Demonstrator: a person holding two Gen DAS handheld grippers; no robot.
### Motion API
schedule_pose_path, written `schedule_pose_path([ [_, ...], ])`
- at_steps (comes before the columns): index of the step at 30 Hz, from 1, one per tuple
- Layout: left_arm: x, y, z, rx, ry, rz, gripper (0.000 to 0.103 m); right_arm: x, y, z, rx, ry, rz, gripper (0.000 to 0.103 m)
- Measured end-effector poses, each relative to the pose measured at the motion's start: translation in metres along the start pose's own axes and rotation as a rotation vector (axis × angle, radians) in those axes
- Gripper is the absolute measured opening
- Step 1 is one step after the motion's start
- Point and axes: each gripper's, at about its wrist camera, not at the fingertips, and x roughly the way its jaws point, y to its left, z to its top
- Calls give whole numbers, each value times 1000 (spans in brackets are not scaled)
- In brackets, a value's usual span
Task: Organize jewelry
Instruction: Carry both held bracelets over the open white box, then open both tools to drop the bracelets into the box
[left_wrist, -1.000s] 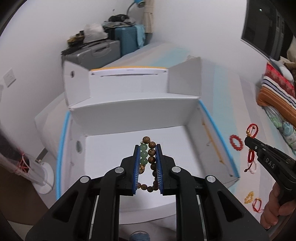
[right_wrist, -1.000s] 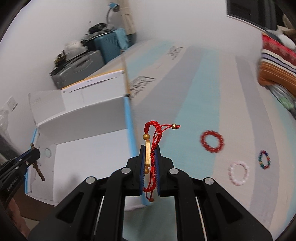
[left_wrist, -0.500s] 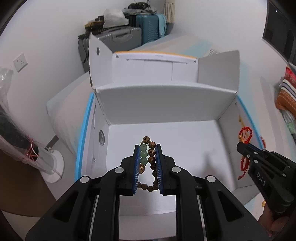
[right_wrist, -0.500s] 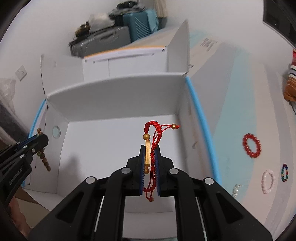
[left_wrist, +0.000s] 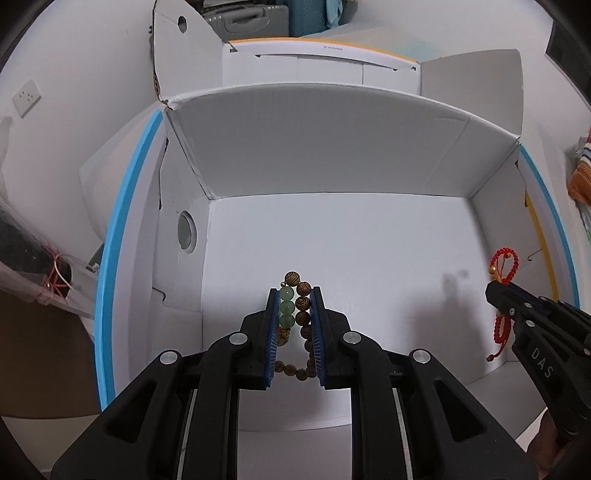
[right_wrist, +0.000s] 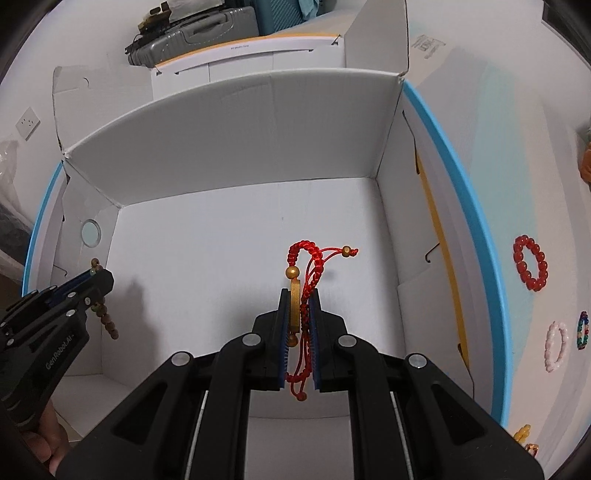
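My left gripper (left_wrist: 294, 295) is shut on a bracelet of brown wooden and pale green beads (left_wrist: 300, 306) and holds it above the floor of the open white cardboard box (left_wrist: 332, 147). My right gripper (right_wrist: 298, 295) is shut on a red cord bracelet with gold beads (right_wrist: 314, 266), also held over the box floor (right_wrist: 221, 240). The right gripper shows at the right in the left wrist view (left_wrist: 496, 291). The left gripper shows at the left in the right wrist view (right_wrist: 98, 277).
On the striped bed cover right of the box lie a red bead bracelet (right_wrist: 530, 264), a white one (right_wrist: 556, 345), a multicoloured one (right_wrist: 582, 330) and a yellow piece (right_wrist: 522, 434). The box flaps stand upright. Suitcases (right_wrist: 184, 37) stand behind.
Both grippers have moved forward and down over the box with their bracelets still held. The right gripper has come from over the bed to inside the box's right half.
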Motion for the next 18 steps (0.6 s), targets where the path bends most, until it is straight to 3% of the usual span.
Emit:
schedule_pose_path([
  [6,-2,-1,-1,6,-1,21,20,4,3,2,1,8,0,12],
  [10,-8,-1,-2,1,-26,46,28,0,4,3,1,-7,5,32],
  [13,-13,-1,-1,-5,-34,50,42,-4,4,3,9,-23,16,50],
  [18,-23,-3,-2,-8,-62,63,57,-18,6,2,13,-63,27,63],
])
